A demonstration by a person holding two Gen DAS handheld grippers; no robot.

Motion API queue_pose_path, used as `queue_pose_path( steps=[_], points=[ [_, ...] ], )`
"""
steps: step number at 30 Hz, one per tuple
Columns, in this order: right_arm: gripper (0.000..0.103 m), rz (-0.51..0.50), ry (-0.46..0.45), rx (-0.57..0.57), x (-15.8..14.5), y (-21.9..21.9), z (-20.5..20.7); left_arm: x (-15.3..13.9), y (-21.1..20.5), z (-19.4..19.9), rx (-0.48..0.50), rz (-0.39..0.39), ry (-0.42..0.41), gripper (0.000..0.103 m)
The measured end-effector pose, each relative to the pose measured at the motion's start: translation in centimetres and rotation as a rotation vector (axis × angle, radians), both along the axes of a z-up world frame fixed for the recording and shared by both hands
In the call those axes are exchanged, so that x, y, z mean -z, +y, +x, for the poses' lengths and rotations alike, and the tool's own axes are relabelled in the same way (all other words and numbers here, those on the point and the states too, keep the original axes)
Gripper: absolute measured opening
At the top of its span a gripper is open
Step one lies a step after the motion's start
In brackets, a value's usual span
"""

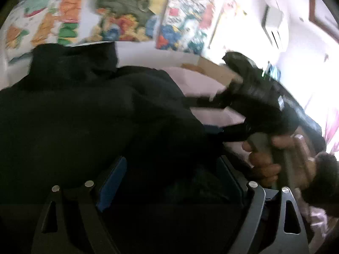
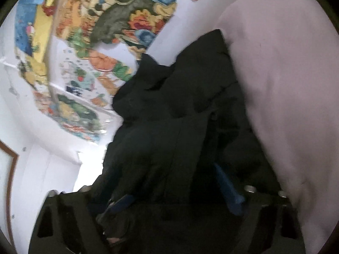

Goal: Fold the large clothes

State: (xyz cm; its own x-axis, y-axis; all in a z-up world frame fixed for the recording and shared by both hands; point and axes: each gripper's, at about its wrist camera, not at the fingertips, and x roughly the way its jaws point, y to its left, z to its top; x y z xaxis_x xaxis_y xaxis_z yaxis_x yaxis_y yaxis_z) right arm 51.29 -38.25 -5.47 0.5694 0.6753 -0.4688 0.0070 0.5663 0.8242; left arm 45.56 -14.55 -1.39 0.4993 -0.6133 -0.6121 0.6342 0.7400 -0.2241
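Observation:
A large black garment (image 1: 89,114) fills the left wrist view and bunches between my left gripper's (image 1: 169,177) blue-padded fingers (image 1: 112,186), which are shut on it. The right gripper (image 1: 214,116) shows in that view at the right, held by a hand (image 1: 267,165), its fingers reaching into the cloth's edge. In the right wrist view the same black garment (image 2: 180,110) hangs ahead over my right gripper (image 2: 178,192). Its blue fingers (image 2: 228,188) clamp a fold of it.
A pale pink sheet (image 2: 286,84) covers the bed surface under the garment; it also shows in the left wrist view (image 1: 201,80). Colourful posters (image 1: 118,10) hang on the white wall behind. An air conditioner (image 1: 273,25) sits high on the right wall.

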Motion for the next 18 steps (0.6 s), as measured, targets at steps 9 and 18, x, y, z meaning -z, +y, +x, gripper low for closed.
queue_pose_path(
  steps=[9,18],
  points=[
    [0.005,-0.246,-0.059,0.044,-1.9,0.2,-0.9,-3.7,8.9,-0.2,-0.366,0.067,-0.134,0.083],
    [0.004,-0.508,-0.152,0.100,-5.1,0.5,-1.5,-2.9,18.4,4.0,-0.664,0.045,-0.085,0.083]
  ],
)
